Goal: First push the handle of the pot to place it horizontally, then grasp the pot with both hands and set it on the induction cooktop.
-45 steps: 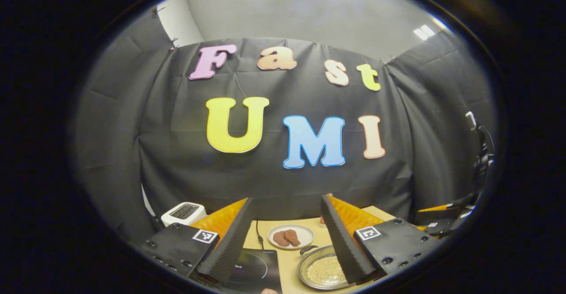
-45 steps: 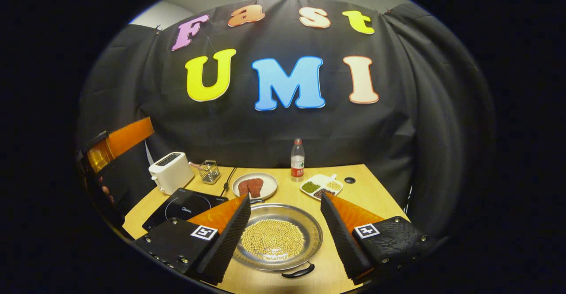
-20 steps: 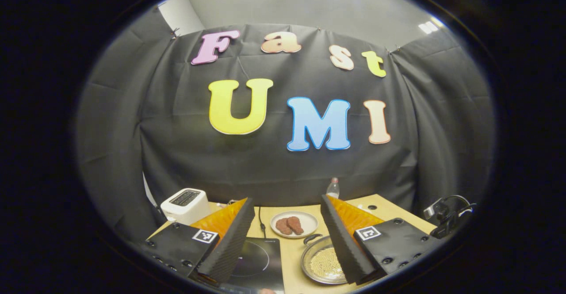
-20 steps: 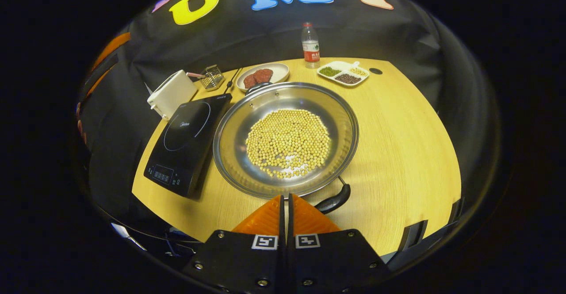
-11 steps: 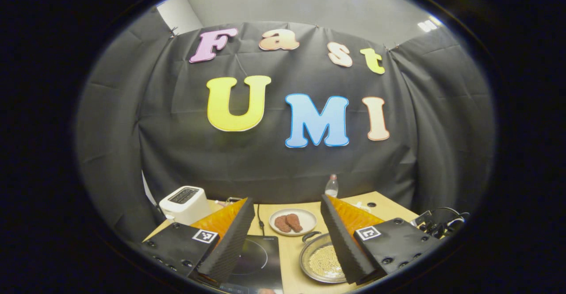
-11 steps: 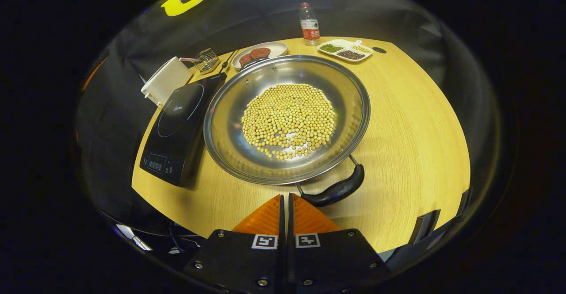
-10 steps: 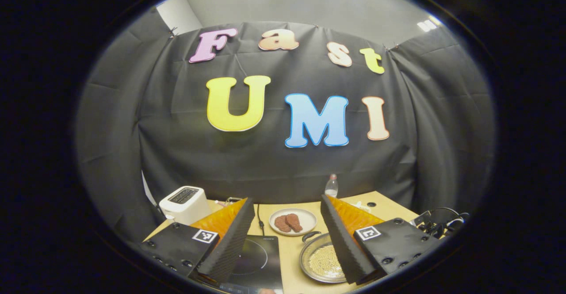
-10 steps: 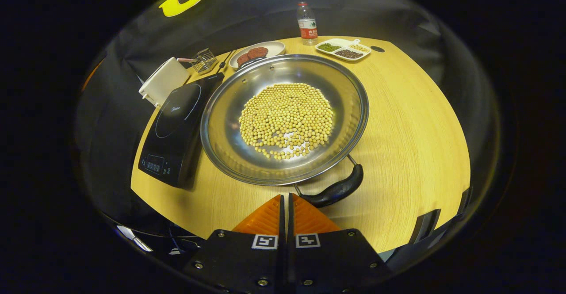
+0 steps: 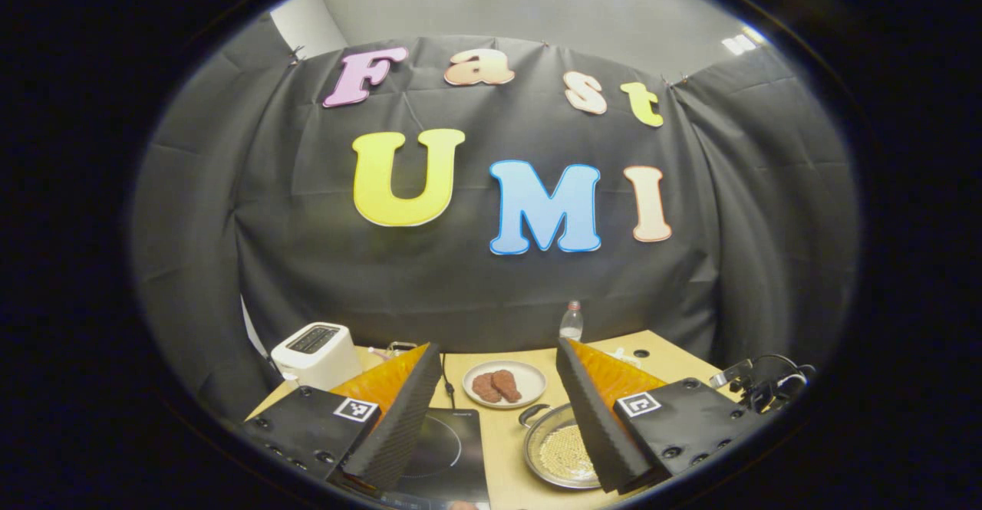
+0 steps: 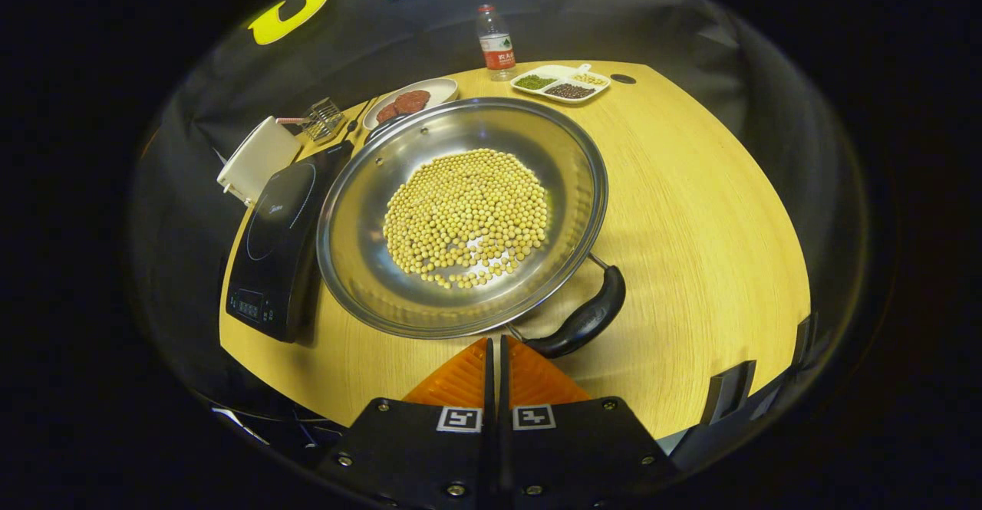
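A shallow steel pot holding several yellow beans sits on the wooden table. One black handle sticks out at its near right; a second handle shows at the far side. My right gripper is shut with nothing in it, its tips against the near handle's left end. The black induction cooktop lies just left of the pot. In the left gripper view my left gripper hangs open above the table, over the cooktop and the pot.
A white toaster, a small wire basket, a plate with brown food, a water bottle and a divided dish of beans stand along the table's far side. A cable runs behind the cooktop.
The right gripper shut and dropped to the pot's near handle. The handle has swung to the right and the pot has turned a little. The left gripper barely moved.
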A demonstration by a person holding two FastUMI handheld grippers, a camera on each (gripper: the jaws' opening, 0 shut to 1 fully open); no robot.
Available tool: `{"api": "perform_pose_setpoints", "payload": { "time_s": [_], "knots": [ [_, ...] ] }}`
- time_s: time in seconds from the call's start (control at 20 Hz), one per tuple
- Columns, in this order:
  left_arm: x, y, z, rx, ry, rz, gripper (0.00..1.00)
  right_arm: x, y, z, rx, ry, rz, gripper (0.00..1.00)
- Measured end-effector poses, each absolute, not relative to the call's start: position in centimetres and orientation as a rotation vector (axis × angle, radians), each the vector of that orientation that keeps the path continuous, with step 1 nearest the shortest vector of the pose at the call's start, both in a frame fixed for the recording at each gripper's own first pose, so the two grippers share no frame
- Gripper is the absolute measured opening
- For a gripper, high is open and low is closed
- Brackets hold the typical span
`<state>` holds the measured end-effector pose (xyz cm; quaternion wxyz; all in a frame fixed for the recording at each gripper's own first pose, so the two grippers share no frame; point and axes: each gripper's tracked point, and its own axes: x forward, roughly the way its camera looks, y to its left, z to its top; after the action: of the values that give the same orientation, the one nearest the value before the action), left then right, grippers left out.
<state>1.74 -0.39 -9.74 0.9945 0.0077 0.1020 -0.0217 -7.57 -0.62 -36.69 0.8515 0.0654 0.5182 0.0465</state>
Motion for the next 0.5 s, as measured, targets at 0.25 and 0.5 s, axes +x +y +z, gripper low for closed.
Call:
{"api": "perform_pose_setpoints", "payload": {
  "time_s": [0.25, 0.5],
  "knots": [
    [2.2, -0.3, -9.9, 0.012, 0.211, -0.053, 1.00, -6.8, -2.1, -36.8, 0.128, 1.076, 0.056, 0.01],
    [2.1, 0.6, -10.1, 0.009, 0.212, -0.035, 1.00, -6.0, -3.9, -37.1, 0.115, 1.081, 0.021, 0.01]
  ]
}}
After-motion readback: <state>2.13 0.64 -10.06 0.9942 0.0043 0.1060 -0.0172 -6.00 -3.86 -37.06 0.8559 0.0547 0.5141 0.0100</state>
